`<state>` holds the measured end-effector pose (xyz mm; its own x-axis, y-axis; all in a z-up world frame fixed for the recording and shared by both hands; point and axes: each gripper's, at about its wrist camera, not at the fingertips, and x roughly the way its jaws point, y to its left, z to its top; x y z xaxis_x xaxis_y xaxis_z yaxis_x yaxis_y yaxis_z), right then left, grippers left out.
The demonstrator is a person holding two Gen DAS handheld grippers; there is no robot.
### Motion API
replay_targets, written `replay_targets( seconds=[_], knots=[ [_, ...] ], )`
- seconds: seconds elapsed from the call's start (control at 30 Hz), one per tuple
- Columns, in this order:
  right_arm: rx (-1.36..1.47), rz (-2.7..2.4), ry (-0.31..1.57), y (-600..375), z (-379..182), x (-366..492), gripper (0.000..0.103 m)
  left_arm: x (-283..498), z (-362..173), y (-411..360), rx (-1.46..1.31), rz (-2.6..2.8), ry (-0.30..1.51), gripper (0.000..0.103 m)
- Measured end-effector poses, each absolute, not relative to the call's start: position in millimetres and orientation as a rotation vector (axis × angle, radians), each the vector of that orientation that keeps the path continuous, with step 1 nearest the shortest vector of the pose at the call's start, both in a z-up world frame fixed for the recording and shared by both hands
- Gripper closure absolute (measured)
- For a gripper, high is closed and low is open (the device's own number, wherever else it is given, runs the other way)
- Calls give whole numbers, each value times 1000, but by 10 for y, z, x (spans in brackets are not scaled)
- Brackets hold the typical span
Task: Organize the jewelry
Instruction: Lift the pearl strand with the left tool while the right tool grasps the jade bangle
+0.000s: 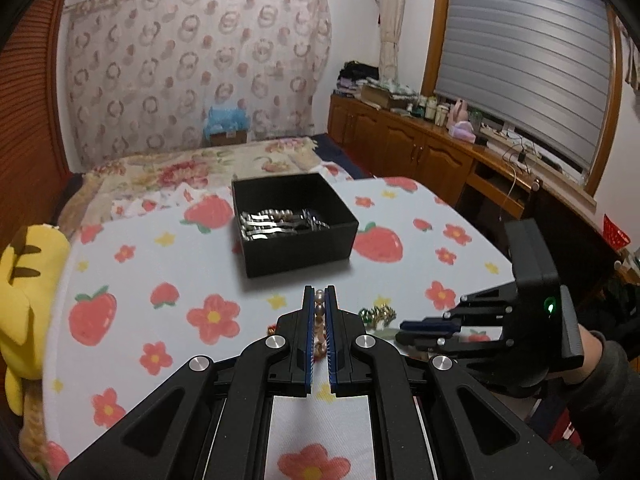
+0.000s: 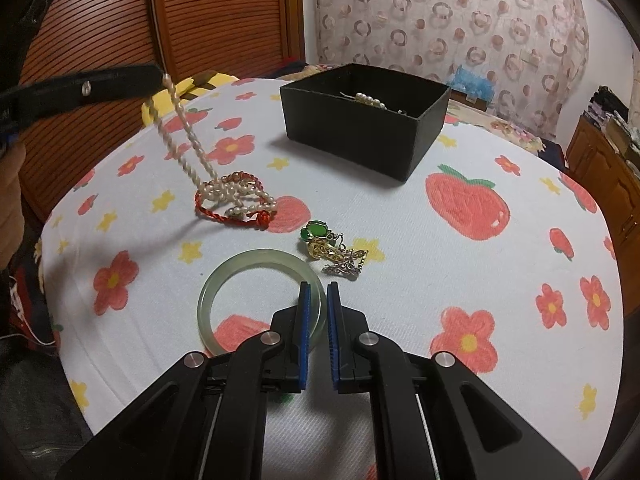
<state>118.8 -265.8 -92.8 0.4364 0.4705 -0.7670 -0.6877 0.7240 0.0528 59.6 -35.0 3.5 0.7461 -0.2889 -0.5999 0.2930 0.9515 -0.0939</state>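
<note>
Left gripper [image 1: 319,294] was clamped on one pearl necklace [image 2: 188,140], its lower end trailing on the cloth over one red cord bracelet [image 2: 224,212], left of centre. Right gripper [image 2: 319,288] was nearly closed, empty, left finger over one jade bangle [image 2: 212,280]. One black box [image 2: 360,120], upper centre; one green-gold pendant cluster [image 2: 328,246] mid-frame.
</note>
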Motion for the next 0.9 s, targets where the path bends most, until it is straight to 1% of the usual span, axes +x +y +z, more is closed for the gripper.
replay_targets(
  seconds=[0.4, 0.9],
  knots=[
    [-284, 717, 779, -2661, -674, 1155, 94, 579, 502, -318, 20, -312, 553, 99],
    [-252, 697, 718, -2735, -345, 1234, 94, 575, 823, -350, 23, -320, 496, 99]
  ],
)
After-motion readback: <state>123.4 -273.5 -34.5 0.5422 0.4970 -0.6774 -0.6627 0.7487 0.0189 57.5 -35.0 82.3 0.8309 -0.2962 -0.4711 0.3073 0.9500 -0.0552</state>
